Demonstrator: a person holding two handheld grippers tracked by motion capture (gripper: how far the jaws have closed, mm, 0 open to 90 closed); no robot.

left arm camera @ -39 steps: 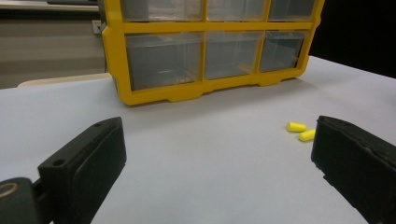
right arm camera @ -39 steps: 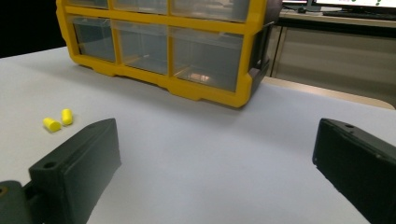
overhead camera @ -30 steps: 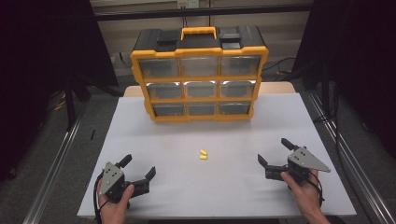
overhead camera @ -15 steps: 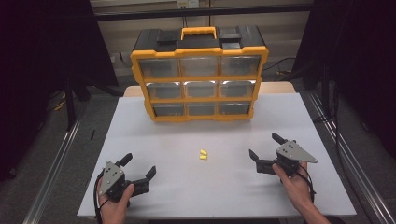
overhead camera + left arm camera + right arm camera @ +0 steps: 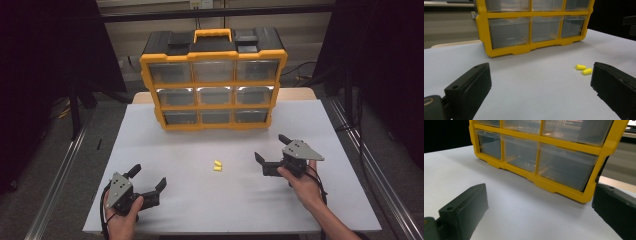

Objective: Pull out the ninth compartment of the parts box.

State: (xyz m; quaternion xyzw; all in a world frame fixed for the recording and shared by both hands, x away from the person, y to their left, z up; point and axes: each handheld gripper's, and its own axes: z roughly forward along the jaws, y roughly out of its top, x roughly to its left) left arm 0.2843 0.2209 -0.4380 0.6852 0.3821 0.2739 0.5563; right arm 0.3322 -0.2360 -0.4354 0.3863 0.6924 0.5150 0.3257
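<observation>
- Earplugs, yellow: two, frame centre, on table.
- Drawer cabinet: one, nine drawers, upper centre.
- Left tool, right tool: two, both spread, empty.

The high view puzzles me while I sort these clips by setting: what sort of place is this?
Probably a lab or workshop test bench. A white table holds a yellow drawer organizer and two yellow earplugs, with metal rails on the floor beside it and dark curtains around.

White table; drawer cabinet (yellow), two earplugs.
</observation>
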